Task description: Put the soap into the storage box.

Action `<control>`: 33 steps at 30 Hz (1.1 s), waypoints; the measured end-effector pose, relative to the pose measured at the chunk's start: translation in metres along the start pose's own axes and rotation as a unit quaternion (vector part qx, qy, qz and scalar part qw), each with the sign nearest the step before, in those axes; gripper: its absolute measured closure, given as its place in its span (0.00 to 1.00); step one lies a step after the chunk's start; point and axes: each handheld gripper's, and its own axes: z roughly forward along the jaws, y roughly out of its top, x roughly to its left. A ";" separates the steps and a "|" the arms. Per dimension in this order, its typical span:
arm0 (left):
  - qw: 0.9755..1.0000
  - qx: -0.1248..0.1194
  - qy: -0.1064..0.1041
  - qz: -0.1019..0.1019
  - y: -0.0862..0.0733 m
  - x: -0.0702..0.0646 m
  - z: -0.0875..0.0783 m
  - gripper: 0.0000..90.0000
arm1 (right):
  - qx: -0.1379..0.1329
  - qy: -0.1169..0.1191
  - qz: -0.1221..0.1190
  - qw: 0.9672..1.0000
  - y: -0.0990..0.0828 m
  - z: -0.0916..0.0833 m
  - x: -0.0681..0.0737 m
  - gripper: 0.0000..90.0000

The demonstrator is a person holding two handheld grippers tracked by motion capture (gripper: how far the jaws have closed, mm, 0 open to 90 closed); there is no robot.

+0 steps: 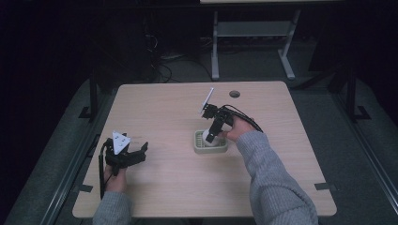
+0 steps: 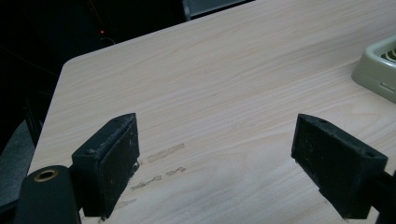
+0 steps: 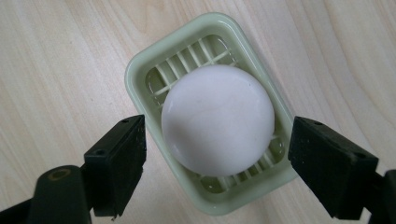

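Note:
A round white soap bar [image 3: 217, 119] lies in a pale green slatted soap dish [image 3: 140, 70] on the light wood table. My right gripper [image 3: 217, 158] hangs just above it, pointing straight down, jaws open and standing either side of the soap without touching it. In the high view the right gripper [image 1: 210, 136] is over the soap dish [image 1: 199, 149] near the table's middle. My left gripper [image 1: 136, 154] rests low near the table's left front, open, nothing between its fingers. In the left gripper view its open jaws frame bare table, with a corner of the soap dish [image 2: 376, 70] at the far right.
The table [image 1: 164, 112] has a round cable hole [image 1: 234, 93] near its far edge. Faint smudges [image 2: 163, 154] mark the wood ahead of the left gripper. Beyond the table stand a white desk frame [image 1: 253, 33] and dark floor with cables.

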 end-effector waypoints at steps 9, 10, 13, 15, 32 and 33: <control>1.000 0.001 0.000 0.000 0.000 0.000 0.000 0.16 | -0.006 0.001 0.012 1.000 -0.012 -0.010 -0.001 0.21; 1.000 0.000 0.000 -0.001 0.000 0.000 0.000 0.16 | -0.010 0.003 0.013 1.000 -0.013 -0.012 -0.002 0.21; 1.000 0.001 0.001 -0.001 0.000 0.001 0.000 0.16 | -0.013 0.001 0.014 1.000 -0.016 -0.014 -0.002 0.21; 1.000 0.001 0.001 -0.001 0.000 0.001 0.000 0.16 | -0.013 0.000 0.017 1.000 -0.020 -0.017 -0.003 0.21; 1.000 0.001 0.001 0.000 0.000 0.000 0.000 0.16 | -0.025 0.001 0.029 0.999 -0.038 -0.027 -0.004 0.22; 1.000 0.001 0.001 0.000 0.000 0.000 0.000 0.16 | -0.024 0.001 0.031 0.999 -0.040 -0.027 -0.004 0.22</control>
